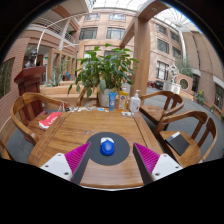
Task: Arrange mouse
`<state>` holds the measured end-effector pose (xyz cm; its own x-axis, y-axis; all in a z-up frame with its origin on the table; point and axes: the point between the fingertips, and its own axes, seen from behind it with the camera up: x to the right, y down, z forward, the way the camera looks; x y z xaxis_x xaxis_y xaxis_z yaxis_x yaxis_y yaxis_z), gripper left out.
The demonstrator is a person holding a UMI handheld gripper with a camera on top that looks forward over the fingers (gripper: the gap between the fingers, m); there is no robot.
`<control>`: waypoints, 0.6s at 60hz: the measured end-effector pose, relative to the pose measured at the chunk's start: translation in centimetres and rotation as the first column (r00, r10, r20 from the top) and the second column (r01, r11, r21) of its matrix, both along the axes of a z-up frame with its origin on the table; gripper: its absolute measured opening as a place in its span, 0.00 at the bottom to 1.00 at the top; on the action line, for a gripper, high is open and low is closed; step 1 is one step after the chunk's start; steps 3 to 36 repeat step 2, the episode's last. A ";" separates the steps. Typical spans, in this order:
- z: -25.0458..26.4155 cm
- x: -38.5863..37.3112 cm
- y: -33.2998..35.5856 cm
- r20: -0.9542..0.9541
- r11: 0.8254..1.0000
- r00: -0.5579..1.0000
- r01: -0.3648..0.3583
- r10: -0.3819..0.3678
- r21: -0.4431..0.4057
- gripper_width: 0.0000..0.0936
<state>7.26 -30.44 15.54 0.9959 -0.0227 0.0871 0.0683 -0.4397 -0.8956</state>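
Claw [108,158] spread wide, pinching nothing; magenta pads [76,156] angled inward at either side, with clear gaps to what lies between. Blue mouse [107,147] resting between the fingers, touching neither, seated on a round dark mouse mat [121,152]. Mat lying on a wooden table [85,128], planks running away from the claw.

Beyond the mouse, at the table's far end: a white bottle [135,102], a blue container [112,98] just beside it, some small items too tiny to tell. Behind those, a large leafy potted plant [103,68] rising above the tabletop.

On the table off to the left, a red and white object [48,120], likely a book or packet; cannot tell which. On the right near the table edge, a dark flat object [179,143], partly over a chair seat or the table corner; unclear which.

Wooden armchairs around the table: one at left [28,105], one at right [190,128], another farther back on the right [160,100].

Farther out, a multi-storey atrium, pale walls with rows of windows [122,34], glazed roof overhead, a dark wooden cabinet [28,80] at far left.
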 end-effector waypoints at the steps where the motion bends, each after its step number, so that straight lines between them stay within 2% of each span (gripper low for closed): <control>1: -0.1 0.0 0.0 -0.002 1.000 1.000 0.000 0.000 -0.004 0.91; 36: -0.2 0.0 -0.1 -0.005 1.000 1.000 -0.001 0.001 -0.008 0.91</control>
